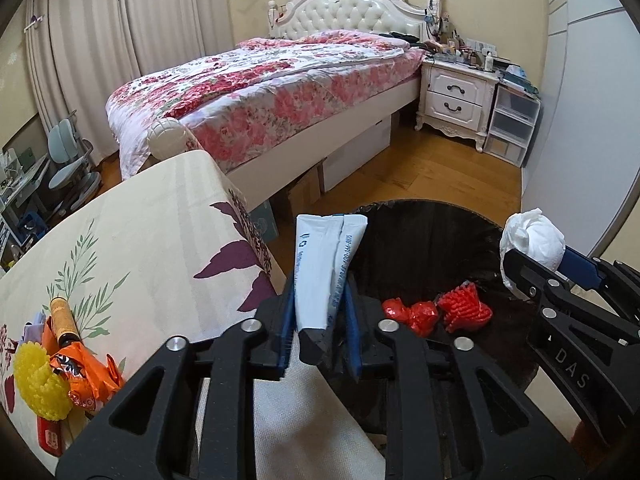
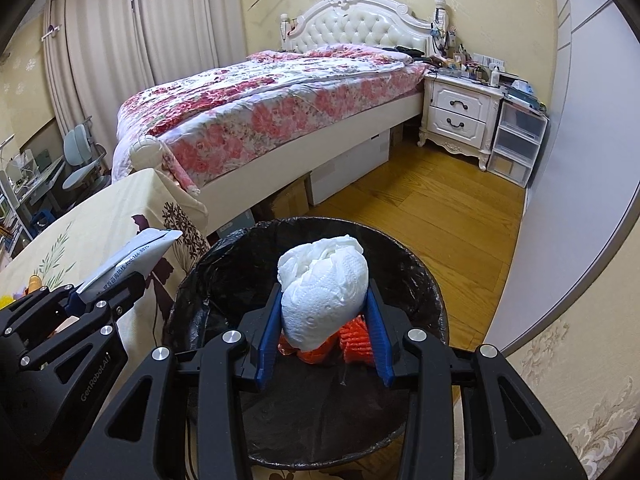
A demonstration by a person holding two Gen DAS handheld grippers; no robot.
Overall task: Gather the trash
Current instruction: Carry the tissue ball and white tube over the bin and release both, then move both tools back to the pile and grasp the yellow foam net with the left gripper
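My left gripper is shut on a pale blue-white flat packet, held at the left rim of a bin lined with a black bag; it also shows in the right wrist view with the packet. My right gripper is shut on a crumpled white paper towel wad, held over the bin; it shows in the left wrist view with the wad. Red crumpled trash lies in the bin's bottom.
A table with a floral cloth stands left of the bin and holds an orange wrapper, a yellow foam net and a small brown bottle. A bed, nightstand and wooden floor lie beyond.
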